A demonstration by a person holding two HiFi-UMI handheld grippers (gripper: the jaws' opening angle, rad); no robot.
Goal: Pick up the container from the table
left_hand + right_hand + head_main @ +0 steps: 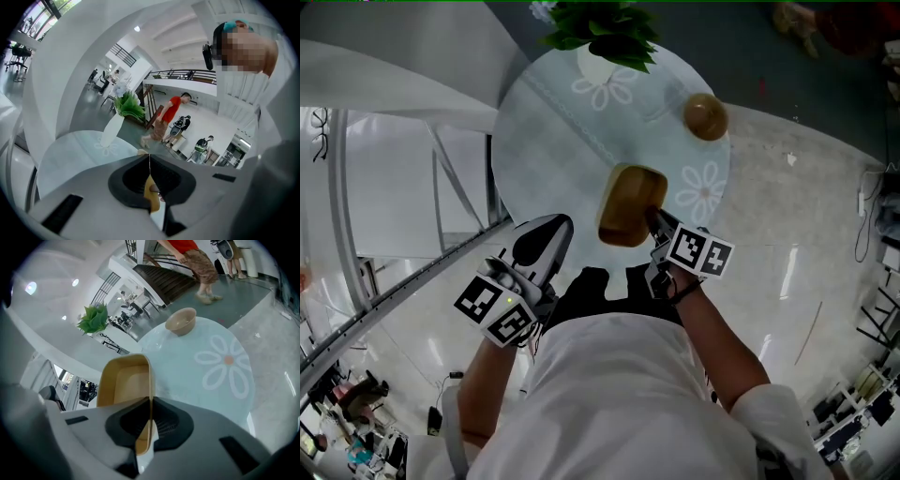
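Note:
The container (628, 206) is a tan rectangular tub with rounded corners and nothing inside it. It hangs tilted over the near part of the round glass table (553, 141). My right gripper (659, 225) is shut on its right-hand wall. In the right gripper view the thin wall of the container (124, 380) runs straight between the closed jaws of the right gripper (151, 413). My left gripper (542, 246) is at the table's near left edge, away from the container. In its own view the left gripper (150, 161) has its jaws together with nothing held.
A brown bowl (705, 116) sits at the table's far right, also in the right gripper view (180, 320). A white vase with a green plant (600, 33) stands at the far edge. White flower decals (701, 192) mark the glass. People stand in the hall beyond.

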